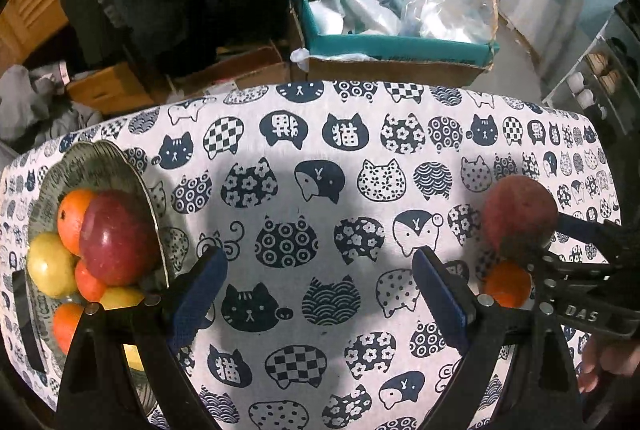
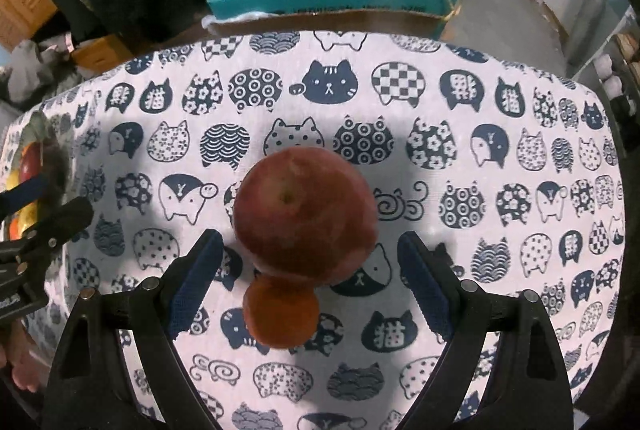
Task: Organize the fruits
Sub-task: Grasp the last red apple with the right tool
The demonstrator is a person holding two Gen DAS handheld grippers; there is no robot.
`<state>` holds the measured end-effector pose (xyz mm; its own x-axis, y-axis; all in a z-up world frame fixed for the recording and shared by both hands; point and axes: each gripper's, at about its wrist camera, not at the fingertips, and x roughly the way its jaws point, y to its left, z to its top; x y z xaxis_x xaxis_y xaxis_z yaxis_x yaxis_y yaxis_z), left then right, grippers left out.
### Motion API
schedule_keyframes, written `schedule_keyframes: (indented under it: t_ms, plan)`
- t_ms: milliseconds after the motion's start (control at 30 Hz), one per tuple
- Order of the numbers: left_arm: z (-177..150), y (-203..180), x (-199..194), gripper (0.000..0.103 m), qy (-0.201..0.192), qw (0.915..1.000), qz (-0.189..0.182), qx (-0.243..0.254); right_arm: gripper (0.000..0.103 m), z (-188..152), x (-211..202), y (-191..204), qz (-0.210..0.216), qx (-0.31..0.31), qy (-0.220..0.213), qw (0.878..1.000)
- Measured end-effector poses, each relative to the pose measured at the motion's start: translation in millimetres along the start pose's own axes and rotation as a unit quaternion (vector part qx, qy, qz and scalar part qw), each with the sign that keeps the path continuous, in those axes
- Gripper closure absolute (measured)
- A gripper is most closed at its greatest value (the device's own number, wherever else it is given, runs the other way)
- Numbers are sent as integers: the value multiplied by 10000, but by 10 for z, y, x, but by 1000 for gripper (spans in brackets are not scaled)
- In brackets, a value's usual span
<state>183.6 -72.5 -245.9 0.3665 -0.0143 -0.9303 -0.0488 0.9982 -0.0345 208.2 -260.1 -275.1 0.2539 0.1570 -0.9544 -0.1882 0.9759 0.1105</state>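
A: How far is the sorting?

B: The green bowl (image 1: 100, 165) already holds several fruits. A red apple (image 2: 306, 211) and an orange (image 2: 282, 314) remain on the table (image 2: 500, 270).

A: The grippers?

B: The right gripper (image 2: 310, 286) hangs over those two, fingers spread, empty; the left gripper (image 1: 320, 302) likewise, over bare cloth.

We see a matt woven cloth (image 2: 400, 109) with printed cats over the tabletop. The apple (image 2: 304, 213) looks dull-skinned, the dark red one (image 1: 116, 238) in the ridged glazed plate (image 1: 132, 173) glossy. Our fingers (image 2: 196, 278) carry textured blue pads on matt black plastic.
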Motion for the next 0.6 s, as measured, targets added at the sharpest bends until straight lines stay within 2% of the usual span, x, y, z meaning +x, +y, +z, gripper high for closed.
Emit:
schedule_keyframes:
  t_ms: [267,433,600]
  plan:
    - [-7,2,43,8,54,10000,-33,-41,15,6,123,-10,-8,109,11,9999]
    - [3,-46,81,8,104,9999,-59,4,26,-6,151,1,224,124,35,9997]
    - [8,-77,77,8,84,9999,-118,46,27,-20,143,-13,83,180,-35,9998]
